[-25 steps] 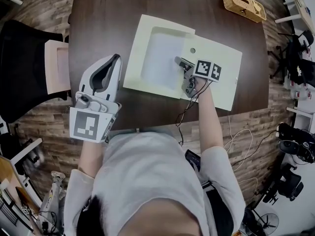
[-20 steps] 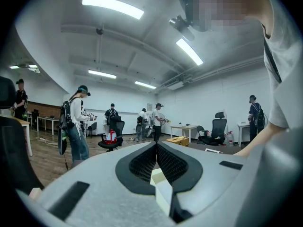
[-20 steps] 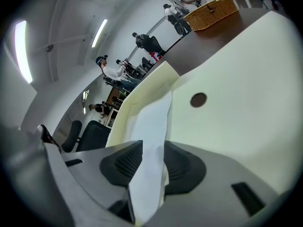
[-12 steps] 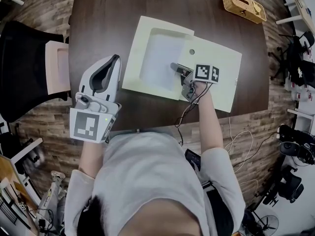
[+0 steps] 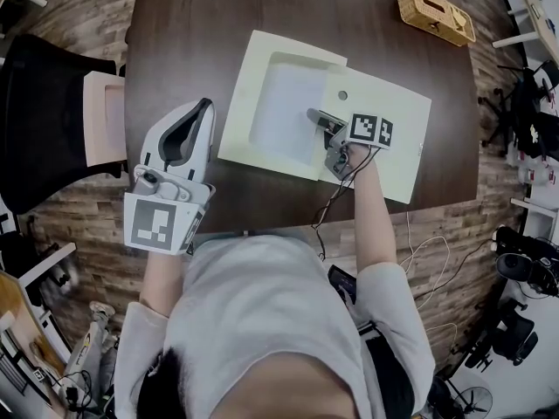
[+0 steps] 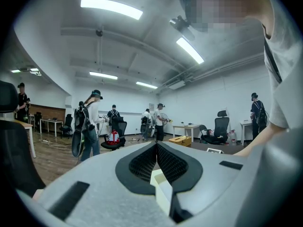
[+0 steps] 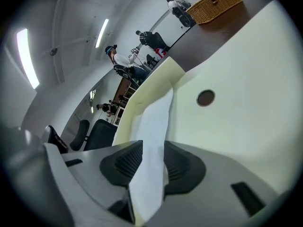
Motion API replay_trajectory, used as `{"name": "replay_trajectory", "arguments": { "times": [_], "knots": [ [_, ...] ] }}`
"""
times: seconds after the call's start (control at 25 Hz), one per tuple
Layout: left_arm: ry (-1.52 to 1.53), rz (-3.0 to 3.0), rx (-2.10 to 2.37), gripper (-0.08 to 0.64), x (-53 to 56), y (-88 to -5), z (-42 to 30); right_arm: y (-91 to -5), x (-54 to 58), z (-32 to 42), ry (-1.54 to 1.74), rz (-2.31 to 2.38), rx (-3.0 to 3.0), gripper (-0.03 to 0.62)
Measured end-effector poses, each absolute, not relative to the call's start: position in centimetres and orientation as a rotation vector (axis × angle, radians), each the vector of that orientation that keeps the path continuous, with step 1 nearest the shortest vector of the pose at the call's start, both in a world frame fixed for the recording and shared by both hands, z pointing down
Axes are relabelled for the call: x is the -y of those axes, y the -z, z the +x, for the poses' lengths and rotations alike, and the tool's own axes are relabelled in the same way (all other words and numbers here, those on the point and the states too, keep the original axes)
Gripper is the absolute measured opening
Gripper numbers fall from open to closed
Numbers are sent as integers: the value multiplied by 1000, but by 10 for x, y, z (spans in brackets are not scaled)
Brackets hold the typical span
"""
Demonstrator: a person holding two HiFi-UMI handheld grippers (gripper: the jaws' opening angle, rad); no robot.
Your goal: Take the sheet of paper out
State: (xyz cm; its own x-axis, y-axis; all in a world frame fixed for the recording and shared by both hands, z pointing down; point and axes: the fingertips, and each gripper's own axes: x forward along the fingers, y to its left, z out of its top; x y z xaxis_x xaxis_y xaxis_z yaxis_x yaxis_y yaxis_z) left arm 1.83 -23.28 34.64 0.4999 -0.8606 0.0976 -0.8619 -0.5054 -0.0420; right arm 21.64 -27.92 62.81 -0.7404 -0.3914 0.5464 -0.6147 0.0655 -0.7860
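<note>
1. I'm looking down on a dark brown table (image 5: pixel 175 42), the biggest thing in the head view, with a black office chair (image 5: pixel 44 112) pushed up at its left edge.
2. On the table lies a cream tray (image 5: pixel 393 147), set at a slant. It has a sunken basin on its left half and a flat shelf on its right.
3. The sheet of paper (image 5: pixel 281 107) lies in that basin, pale against the cream and filling most of the floor. Its right-hand edge is at the step between basin and shelf.
4. My left gripper (image 5: pixel 207 103) hangs over the near-left part of the table, well apart from the tray. In the left gripper view its jaws are pressed together at the tips (image 6: pixel 156 145) with nothing between them, and it looks out into the room.
5. My right gripper (image 5: pixel 313 114) reaches across the shelf to the basin's right edge. In the right gripper view its jaws are clamped on the sheet of paper (image 7: pixel 151 126), which runs up from between the pads towards the basin wall.
6. A wicker basket (image 5: pixel 434 9) sits at the table's far right corner, well apart from the tray.
7. A small round hole (image 5: pixel 342 95) marks the shelf, just beside the gripped edge of the sheet.
</note>
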Motion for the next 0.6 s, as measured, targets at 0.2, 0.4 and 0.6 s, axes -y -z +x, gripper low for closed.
{"name": "replay_trajectory", "arguments": {
  "times": [0.2,0.4,0.6],
  "knots": [
    [-172,2705,1567,9,233,-345,17,-626,286,210,-1744,991,2160,127],
    [-175,2704,1573,9,236,-345,16,-626,266,199,-1774,829,2154,127],
    [-177,2703,1576,9,237,-345,16,-625,263,210,-1779,844,2159,127]
  ]
}}
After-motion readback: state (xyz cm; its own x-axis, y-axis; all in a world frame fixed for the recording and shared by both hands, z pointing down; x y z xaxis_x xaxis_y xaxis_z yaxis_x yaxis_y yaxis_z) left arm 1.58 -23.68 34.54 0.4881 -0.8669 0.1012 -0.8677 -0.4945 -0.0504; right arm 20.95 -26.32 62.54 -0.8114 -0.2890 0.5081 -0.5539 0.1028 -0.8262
